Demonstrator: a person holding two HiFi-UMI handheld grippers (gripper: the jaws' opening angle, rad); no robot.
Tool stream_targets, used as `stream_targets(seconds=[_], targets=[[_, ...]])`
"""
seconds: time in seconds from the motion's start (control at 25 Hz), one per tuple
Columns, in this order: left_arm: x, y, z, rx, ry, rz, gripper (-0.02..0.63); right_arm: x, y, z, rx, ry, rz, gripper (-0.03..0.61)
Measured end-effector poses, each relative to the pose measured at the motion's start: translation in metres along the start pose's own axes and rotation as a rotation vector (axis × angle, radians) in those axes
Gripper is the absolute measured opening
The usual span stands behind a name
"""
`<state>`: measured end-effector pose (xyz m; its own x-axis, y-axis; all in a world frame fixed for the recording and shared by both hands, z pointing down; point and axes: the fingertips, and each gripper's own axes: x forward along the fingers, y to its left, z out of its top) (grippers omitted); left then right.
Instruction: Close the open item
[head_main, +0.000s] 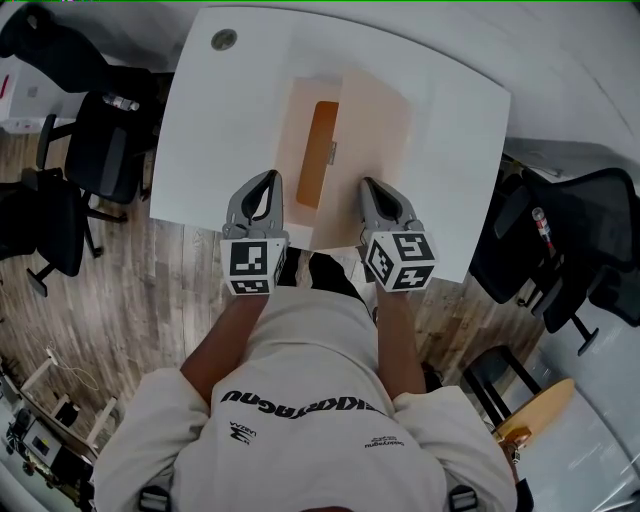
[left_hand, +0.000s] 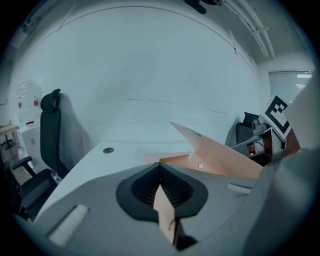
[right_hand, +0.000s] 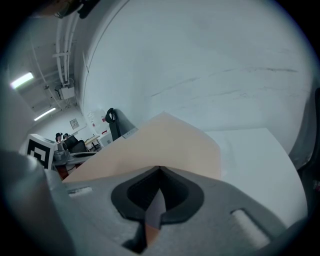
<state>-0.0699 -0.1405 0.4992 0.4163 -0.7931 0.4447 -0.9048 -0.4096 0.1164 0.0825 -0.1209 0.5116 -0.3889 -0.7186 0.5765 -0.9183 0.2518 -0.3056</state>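
One folder, one table, two grippers, several black chairs.

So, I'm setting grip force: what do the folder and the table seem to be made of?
Folder: thin peach card, possibly plastic sheet, with a matte finish; its raised flap curves and shows a paper-thin edge. Table: hard, smooth white top, likely laminate; the surface is even with no visible grain.

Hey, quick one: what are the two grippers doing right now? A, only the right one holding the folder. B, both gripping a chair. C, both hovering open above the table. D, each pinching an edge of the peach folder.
D: the left gripper and the right gripper each have their jaws shut on a thin cover edge of the peach folder.
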Motion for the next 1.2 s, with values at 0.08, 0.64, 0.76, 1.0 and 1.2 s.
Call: stream_targets(seconds=[0.08,0.64,0.76,1.0,1.2], targets=[[0.001,0.003,-0.005,0.003,0.01,0.005,0.006,0.003,0.001,-0.002,-0.004,0.009,0.001,0.0],[0.009,0.016,-0.029,-0.05,0.079,0.005,0.006,0.018,0.009,-0.015,0.003,0.057,0.03,0.0],[0.01,0.018,-0.037,-0.074,0.107,0.002,0.006,0.02,0.01,-0.018,0.004,0.073,0.033,0.0],[0.015,0.025,-0.047,-0.088,0.139,0.004,0.006,0.027,0.012,-0.023,-0.003,0.111,0.033,0.0],[0.02,0.031,-0.055,-0.093,0.163,0.003,0.006,0.034,0.015,-0.026,0.0,0.126,0.037,0.0]])
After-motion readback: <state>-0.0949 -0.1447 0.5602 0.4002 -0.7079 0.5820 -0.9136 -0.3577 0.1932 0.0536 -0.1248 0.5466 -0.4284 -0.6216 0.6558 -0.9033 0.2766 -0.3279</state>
